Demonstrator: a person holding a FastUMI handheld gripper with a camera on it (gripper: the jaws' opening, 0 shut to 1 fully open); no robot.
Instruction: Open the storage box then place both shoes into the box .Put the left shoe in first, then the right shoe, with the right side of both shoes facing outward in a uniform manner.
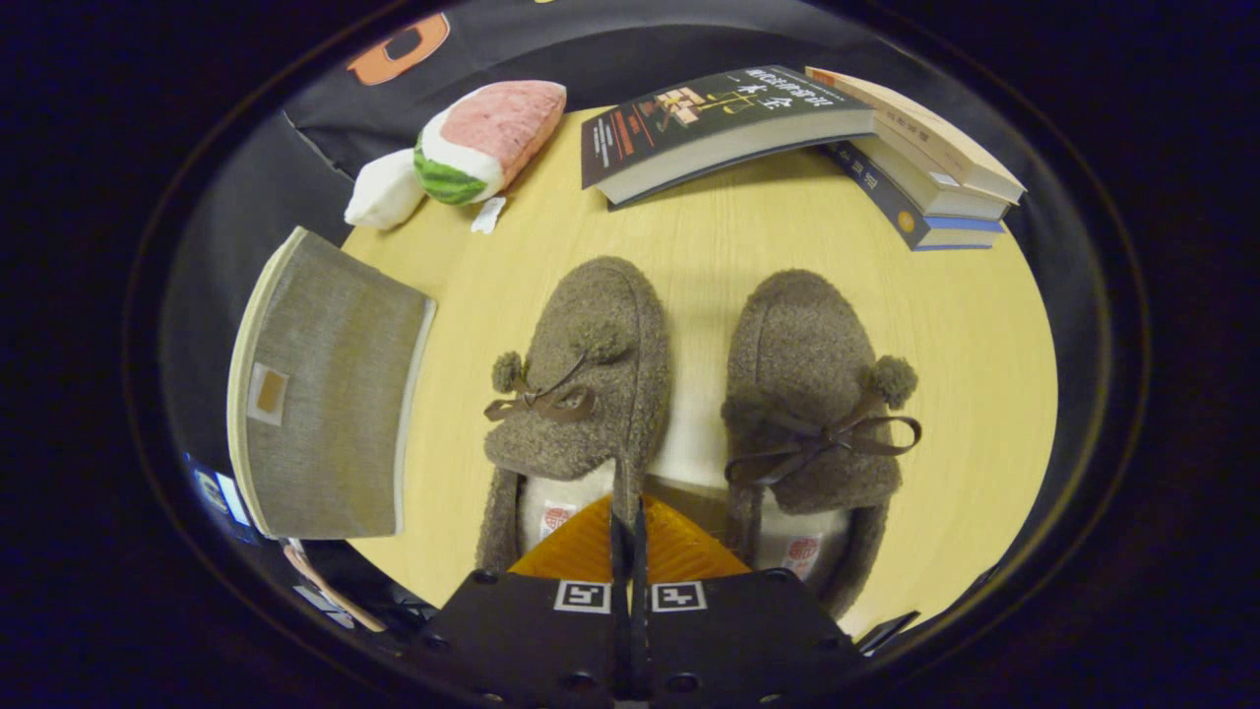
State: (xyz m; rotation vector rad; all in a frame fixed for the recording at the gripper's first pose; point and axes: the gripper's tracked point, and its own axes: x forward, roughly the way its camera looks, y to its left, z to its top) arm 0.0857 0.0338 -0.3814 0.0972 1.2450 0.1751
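Where claw (627, 537) closes: left shoe (576, 394) edge.

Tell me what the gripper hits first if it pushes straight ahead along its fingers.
The gripper, its fingers closed together with nothing between them, points between the two shoes. Straight on it would likely brush the left shoe along its inner edge first, though depth is unclear; beyond lies bare table, then the books.

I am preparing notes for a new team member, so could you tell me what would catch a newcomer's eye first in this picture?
Two fuzzy brown slippers with bows and pompoms, the left shoe and the right shoe, lie side by side on the pale wooden table, just ahead of the gripper, whose fingers are together around the inner wall of the left shoe. A grey fabric storage box sits beside the left shoe, and a watermelon-slice plush toy lies beyond.
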